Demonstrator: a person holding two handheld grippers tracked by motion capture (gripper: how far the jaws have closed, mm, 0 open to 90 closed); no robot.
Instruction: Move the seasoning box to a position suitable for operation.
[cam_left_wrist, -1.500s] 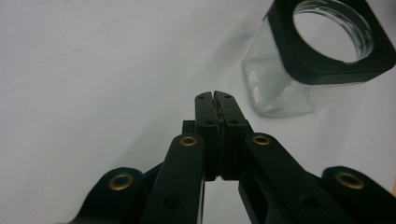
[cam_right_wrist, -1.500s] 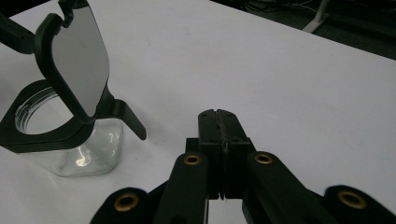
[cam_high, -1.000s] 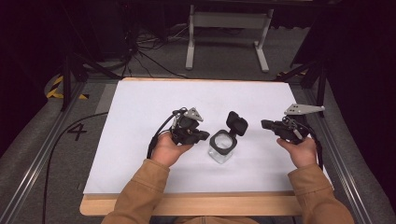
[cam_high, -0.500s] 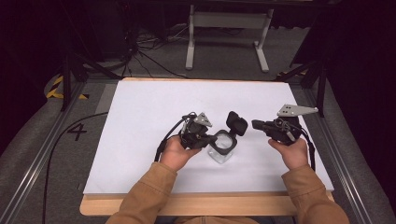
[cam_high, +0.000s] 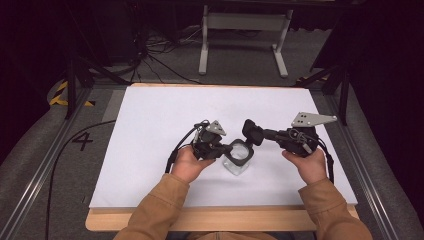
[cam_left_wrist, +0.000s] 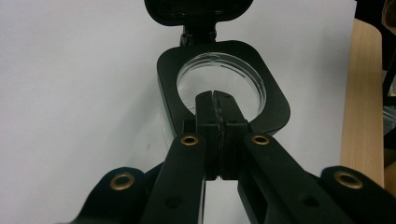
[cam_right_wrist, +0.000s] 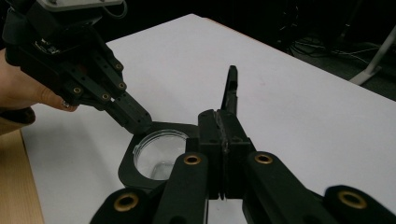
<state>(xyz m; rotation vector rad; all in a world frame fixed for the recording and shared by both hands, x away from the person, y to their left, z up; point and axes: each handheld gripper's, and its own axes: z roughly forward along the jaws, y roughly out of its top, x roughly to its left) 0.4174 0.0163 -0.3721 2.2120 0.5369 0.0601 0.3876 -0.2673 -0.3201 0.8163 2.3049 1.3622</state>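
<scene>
The clear square jar with black hinged lid (cam_high: 239, 159) looks light, rigid and slippery. Left gripper (cam_left_wrist: 215, 100) and right gripper (cam_right_wrist: 223, 122) are clenched, tips at its stiff collar, the surest hold.

A wooden table (cam_high: 150, 227) carries a white sheet (cam_high: 165, 115) that covers nearly all of its top. On the sheet, near its front middle, stands a clear jar (cam_high: 239, 159) with a black hinged lid (cam_high: 251, 131) open.

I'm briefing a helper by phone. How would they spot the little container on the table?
On the white mat, between the two grippers, stands a small clear jar. Its square black collar and upright, hinged black lid distinguish it.
</scene>
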